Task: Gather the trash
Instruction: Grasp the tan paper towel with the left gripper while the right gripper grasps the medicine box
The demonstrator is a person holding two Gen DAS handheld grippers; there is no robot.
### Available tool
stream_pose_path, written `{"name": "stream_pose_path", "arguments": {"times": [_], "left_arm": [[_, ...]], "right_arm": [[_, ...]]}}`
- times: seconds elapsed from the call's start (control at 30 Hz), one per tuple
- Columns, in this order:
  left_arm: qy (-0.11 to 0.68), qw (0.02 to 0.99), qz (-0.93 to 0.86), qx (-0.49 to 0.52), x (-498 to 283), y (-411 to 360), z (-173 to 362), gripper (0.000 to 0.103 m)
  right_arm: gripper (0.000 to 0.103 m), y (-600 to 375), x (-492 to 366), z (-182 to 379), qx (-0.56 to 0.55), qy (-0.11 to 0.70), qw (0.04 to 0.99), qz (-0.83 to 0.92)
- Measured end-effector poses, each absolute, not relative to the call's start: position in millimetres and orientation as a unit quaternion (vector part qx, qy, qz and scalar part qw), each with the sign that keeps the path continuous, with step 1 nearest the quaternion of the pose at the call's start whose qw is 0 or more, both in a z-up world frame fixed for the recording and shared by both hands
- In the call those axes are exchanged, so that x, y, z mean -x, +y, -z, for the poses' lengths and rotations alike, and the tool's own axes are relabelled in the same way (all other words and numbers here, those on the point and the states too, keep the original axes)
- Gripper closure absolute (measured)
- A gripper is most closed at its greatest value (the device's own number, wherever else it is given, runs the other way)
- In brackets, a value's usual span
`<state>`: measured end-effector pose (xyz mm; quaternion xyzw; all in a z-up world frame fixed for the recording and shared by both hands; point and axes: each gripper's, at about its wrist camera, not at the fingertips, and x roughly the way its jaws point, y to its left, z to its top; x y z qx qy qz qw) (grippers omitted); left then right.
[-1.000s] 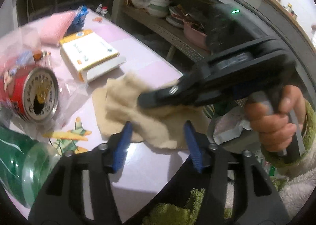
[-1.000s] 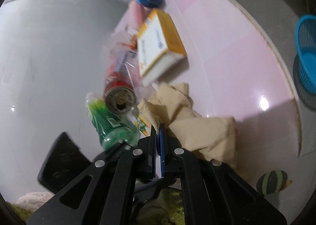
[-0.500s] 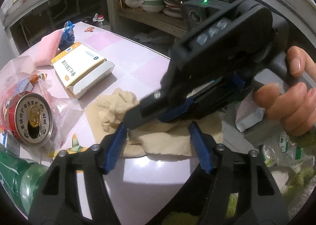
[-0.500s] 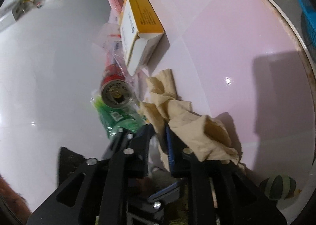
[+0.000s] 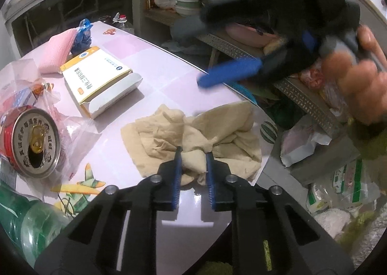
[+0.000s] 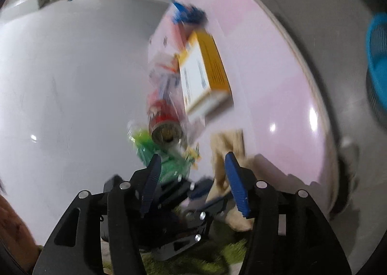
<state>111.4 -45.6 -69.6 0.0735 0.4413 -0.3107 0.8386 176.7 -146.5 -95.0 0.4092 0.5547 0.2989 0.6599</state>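
Observation:
A crumpled beige cloth [image 5: 193, 134] lies on the pink table [image 5: 164, 74] near its right edge. My left gripper [image 5: 193, 154] has closed its blue pads on a fold at the cloth's near side. My right gripper [image 6: 191, 166] is open and empty, raised above the table; it shows blurred at the upper right of the left wrist view [image 5: 241, 69]. The cloth also shows in the right wrist view [image 6: 227, 151], under the left gripper. A red can [image 5: 29, 139], a green bottle [image 5: 21, 221] and a yellow-white carton [image 5: 99, 79] lie to the left.
A pink sponge [image 5: 55, 54] and a blue wrapper [image 5: 83, 34] lie at the table's far end. Clear plastic wrap [image 5: 60, 115] surrounds the can. Shelves with bowls [image 5: 188, 2] stand behind. A blue basket [image 6: 377, 64] and bagged rubbish [image 5: 338, 183] sit on the floor.
My left gripper has moved forward and closed on the cloth. My right gripper has let go of the cloth, opened and lifted away up and to the right.

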Motion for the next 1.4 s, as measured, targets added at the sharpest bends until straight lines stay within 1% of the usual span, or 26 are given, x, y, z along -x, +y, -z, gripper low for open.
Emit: {"name": "stream_pose_path", "arguments": {"times": [0.13,0.23,0.3,0.5,0.6,0.7,0.9,0.97,1.13,1.3,1.4], "left_arm": [[0.443,0.839,0.307,-0.07,-108.2,-45.1,71.1,0.087],[0.445,0.84,0.304,-0.065,-108.6,-43.9,72.2,0.087],[0.447,0.84,0.303,-0.06,-110.0,-42.6,73.1,0.087],[0.448,0.839,0.303,-0.051,-112.6,-41.4,75.5,0.087],[0.448,0.839,0.305,-0.048,-114.8,-38.6,75.8,0.087],[0.448,0.84,0.304,-0.045,-115.3,-36.6,76.7,0.088],[0.448,0.841,0.301,-0.044,-115.2,-36.8,75.1,0.088],[0.447,0.842,0.299,-0.044,-115.2,-37.2,75.1,0.088],[0.448,0.843,0.296,-0.044,-114.9,-38.2,76.8,0.088],[0.448,0.843,0.295,-0.041,-116.1,-38.1,77.3,0.09],[0.447,0.844,0.293,-0.043,-116.3,-38.5,77.0,0.091]], "right_arm": [[0.043,-121.0,-207.1,68.8,-0.308,0.548,0.726,-0.279],[0.038,-88.5,-234.4,56.3,-0.211,0.541,0.775,-0.247],[0.032,-72.9,-250.3,53.7,-0.149,0.534,0.8,-0.229],[0.031,-34.0,-287.0,70.0,-0.077,0.556,0.803,-0.2],[0.031,-22.9,-293.7,78.0,-0.062,0.566,0.798,-0.2],[0.027,-16.8,-296.0,83.1,-0.052,0.569,0.796,-0.2],[0.027,-9.1,-297.4,80.0,-0.036,0.564,0.801,-0.195],[0.024,-5.8,-295.8,79.4,-0.028,0.566,0.8,-0.197],[0.024,-0.3,-295.5,88.2,-0.015,0.573,0.797,-0.192],[0.031,-10.6,-291.4,90.2,-0.035,0.569,0.799,-0.193],[0.032,-23.0,-286.8,87.6,-0.057,0.564,0.802,-0.19]]}}
